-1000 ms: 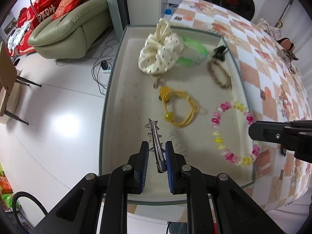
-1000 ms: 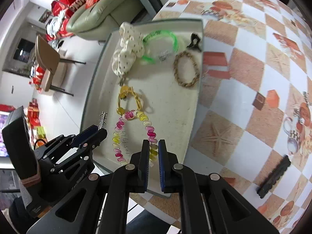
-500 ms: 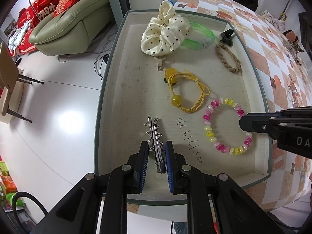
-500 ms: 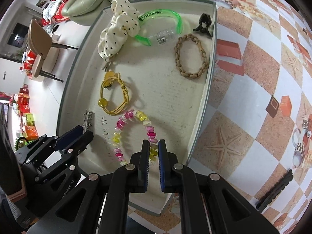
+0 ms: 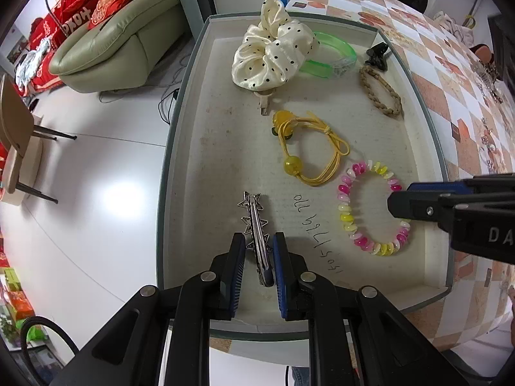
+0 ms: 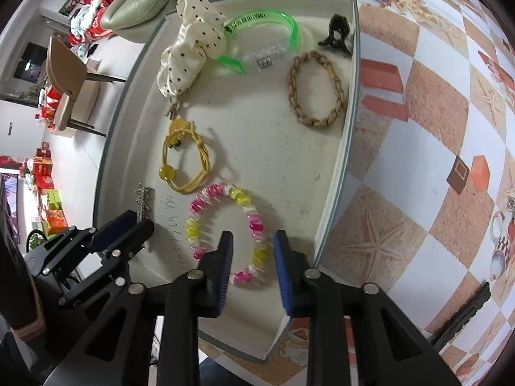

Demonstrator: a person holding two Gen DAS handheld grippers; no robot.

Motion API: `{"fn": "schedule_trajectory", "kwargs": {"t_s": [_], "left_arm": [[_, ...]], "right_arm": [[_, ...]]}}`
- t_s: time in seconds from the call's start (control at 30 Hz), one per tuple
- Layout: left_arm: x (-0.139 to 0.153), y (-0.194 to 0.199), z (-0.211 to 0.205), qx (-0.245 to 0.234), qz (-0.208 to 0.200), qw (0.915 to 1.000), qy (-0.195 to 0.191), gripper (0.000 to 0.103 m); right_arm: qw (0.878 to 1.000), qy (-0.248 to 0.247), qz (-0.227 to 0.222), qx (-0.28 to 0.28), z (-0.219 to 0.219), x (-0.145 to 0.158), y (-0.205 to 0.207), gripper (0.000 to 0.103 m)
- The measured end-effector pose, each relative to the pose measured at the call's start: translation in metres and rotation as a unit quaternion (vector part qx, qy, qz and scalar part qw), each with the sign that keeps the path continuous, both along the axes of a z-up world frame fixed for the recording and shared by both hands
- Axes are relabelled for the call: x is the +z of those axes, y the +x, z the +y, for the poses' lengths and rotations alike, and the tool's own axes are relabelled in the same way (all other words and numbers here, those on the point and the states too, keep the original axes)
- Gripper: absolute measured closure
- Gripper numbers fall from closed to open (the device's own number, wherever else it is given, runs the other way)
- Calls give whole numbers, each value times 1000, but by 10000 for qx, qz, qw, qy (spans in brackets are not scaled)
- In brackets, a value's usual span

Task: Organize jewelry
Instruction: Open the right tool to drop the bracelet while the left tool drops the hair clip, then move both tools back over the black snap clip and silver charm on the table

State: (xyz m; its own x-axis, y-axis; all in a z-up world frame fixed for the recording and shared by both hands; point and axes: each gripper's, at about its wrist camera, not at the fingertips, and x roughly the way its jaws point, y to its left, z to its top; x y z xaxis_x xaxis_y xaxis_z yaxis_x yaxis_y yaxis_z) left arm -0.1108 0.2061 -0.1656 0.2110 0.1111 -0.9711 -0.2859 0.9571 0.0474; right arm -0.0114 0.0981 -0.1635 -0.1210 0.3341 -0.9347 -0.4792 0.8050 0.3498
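Left wrist: my left gripper (image 5: 257, 254) clamps star hair clip (image 5: 256, 228), long axis along fingers, low over tray (image 5: 180, 148).
Right wrist: my right gripper (image 6: 252, 257), jaws just opening, straddles beaded bracelet (image 6: 225, 225) lying released on tray floor; right hand nearer it.

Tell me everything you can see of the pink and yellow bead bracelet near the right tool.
The bead bracelet is a closed loop of glossy, translucent-looking disc beads in pink, yellow and white. It lies flat on the floor of the pale tray, near its right wall, just below the yellow cord bracelet. The right tool has just been opening; its fingers straddle the near-right stretch of beads without pressing on them.
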Motion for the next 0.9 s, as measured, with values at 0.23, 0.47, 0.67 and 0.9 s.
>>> {"fn": "schedule_trajectory", "kwargs": {"t_s": [0.23,0.47,0.67,0.9], "left_arm": [[7,3,-3,46,-19,10000,0,80],[26,6,-10,3,-272,9994,198,0],[30,12,-16,-91,-211,9995,221,0],[48,34,-45,-505,-430,9975,231,0]], "right_arm": [[9989,332,-178,-262,-3,28,12,72],[9970,466,-324,-528,-25,49,15,69],[9944,473,-321,-886,-55,53,14,48],[9876,414,-375,-1464,-108,55,21,22]]}}
